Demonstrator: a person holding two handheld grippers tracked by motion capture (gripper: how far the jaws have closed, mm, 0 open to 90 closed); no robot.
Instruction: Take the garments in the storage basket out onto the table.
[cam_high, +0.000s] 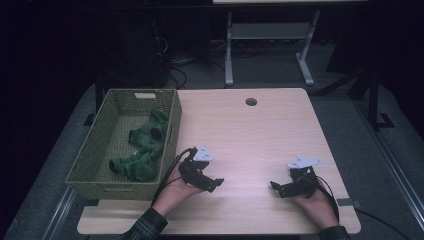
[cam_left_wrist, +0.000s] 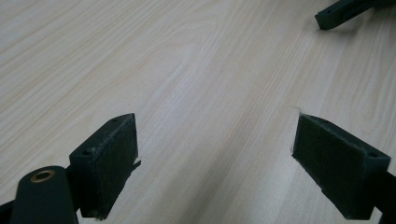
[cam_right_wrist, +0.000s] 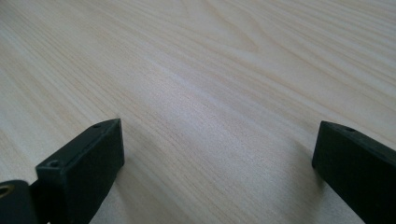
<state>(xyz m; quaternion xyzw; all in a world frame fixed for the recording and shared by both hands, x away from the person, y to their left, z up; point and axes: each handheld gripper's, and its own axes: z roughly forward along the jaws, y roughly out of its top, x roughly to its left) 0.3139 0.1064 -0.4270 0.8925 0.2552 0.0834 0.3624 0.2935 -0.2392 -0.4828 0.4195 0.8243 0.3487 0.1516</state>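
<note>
1. On the wooden table (cam_high: 260, 130), near its front edge, the left gripper (cam_high: 212, 182) and the right gripper (cam_high: 278, 187) are held low over bare wood, well apart from each other.
2. Both pairs of jaws are seen spread wide apart in the gripper views, with nothing but tabletop between them; neither gripper is clamped on anything.
3. A green cloth (cam_high: 144, 150), crumpled and possibly a garment, is found inside the woven basket (cam_high: 92, 155), which stands at the table's left edge just beside the left gripper.
4. The cloth lies wholly within the basket walls, towards the right side, and is touched by neither gripper.
5. The work is judged to be at or near its end: the cloth is already placed in the basket, and no other loose item is seen on the table.
6. What is left is judged to be nothing beyond holding the grippers at rest.
</note>
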